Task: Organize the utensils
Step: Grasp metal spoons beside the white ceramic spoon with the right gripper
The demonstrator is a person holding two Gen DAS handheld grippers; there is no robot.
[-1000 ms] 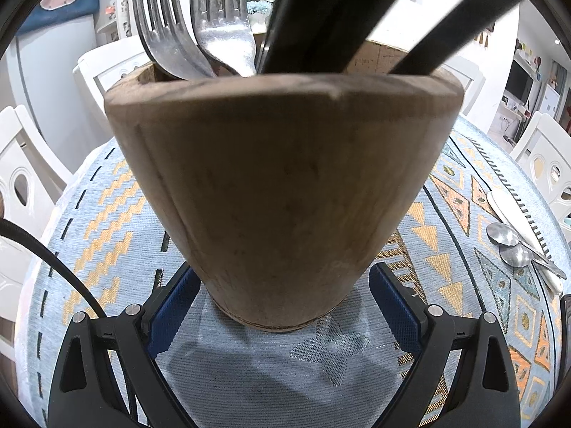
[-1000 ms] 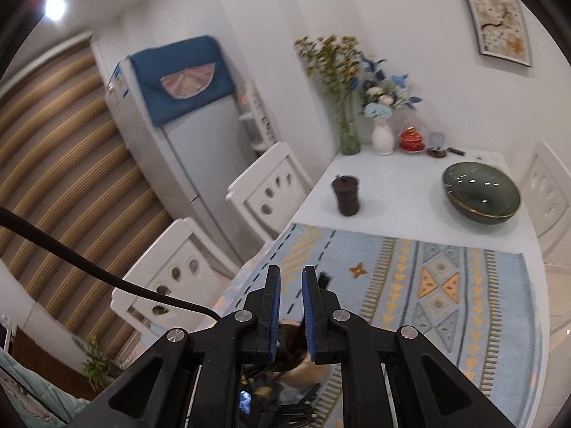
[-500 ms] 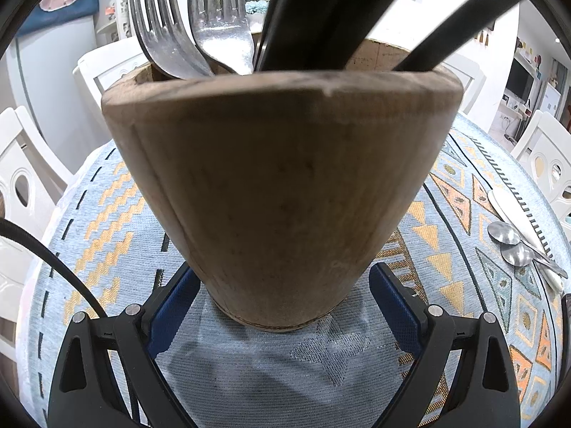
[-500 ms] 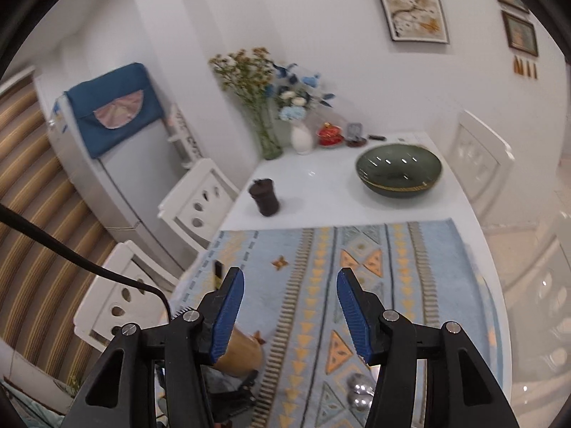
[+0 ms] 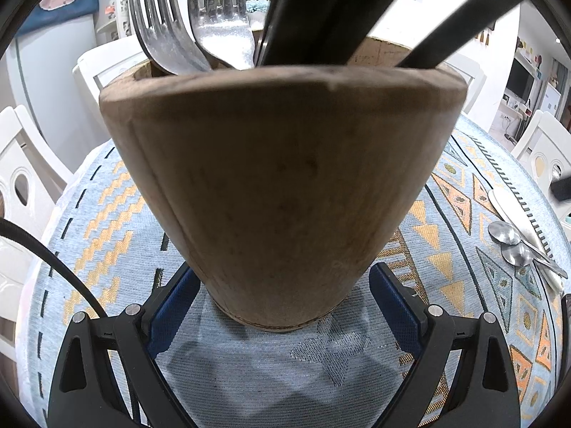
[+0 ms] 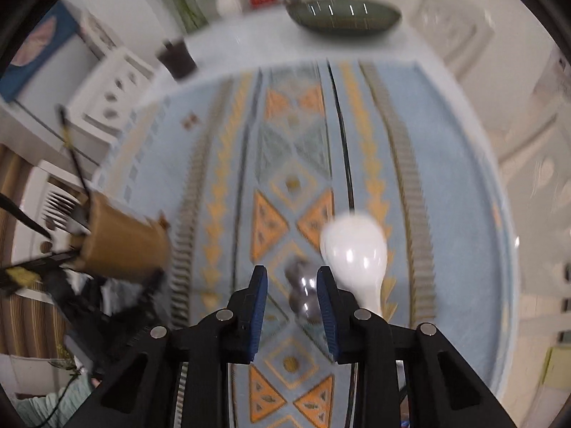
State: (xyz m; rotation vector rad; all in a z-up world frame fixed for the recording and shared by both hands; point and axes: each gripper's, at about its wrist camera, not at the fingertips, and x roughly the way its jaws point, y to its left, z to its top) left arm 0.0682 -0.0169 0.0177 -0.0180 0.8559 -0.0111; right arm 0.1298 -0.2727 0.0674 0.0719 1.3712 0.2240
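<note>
A wooden utensil cup [image 5: 282,185] stands on the tablecloth with two forks [image 5: 167,32] and black handles [image 5: 321,10] in it. My left gripper [image 5: 280,269] is shut on its base, a blue pad against each side. In the right wrist view the cup [image 6: 121,239] is at the left. My right gripper [image 6: 292,273] points down over two metal spoons [image 6: 303,296]. Its jaws have just been closing; the spoons show between the fingers, below them, and no pad presses on them. A white ceramic spoon [image 6: 353,253] lies just right of them. This view is motion-blurred.
A blue patterned tablecloth [image 6: 428,142] covers the near end of the table. At the far end are a green bowl [image 6: 346,18], a dark cup [image 6: 176,59] and vases of flowers. White chairs [image 5: 25,174] stand around the table. The spoons [image 5: 506,239] lie right of the cup.
The right gripper has dropped toward the table and tipped downward; its jaws went from shut to wide, then narrower, and now frame the metal spoons. The left gripper and cup have not moved.
</note>
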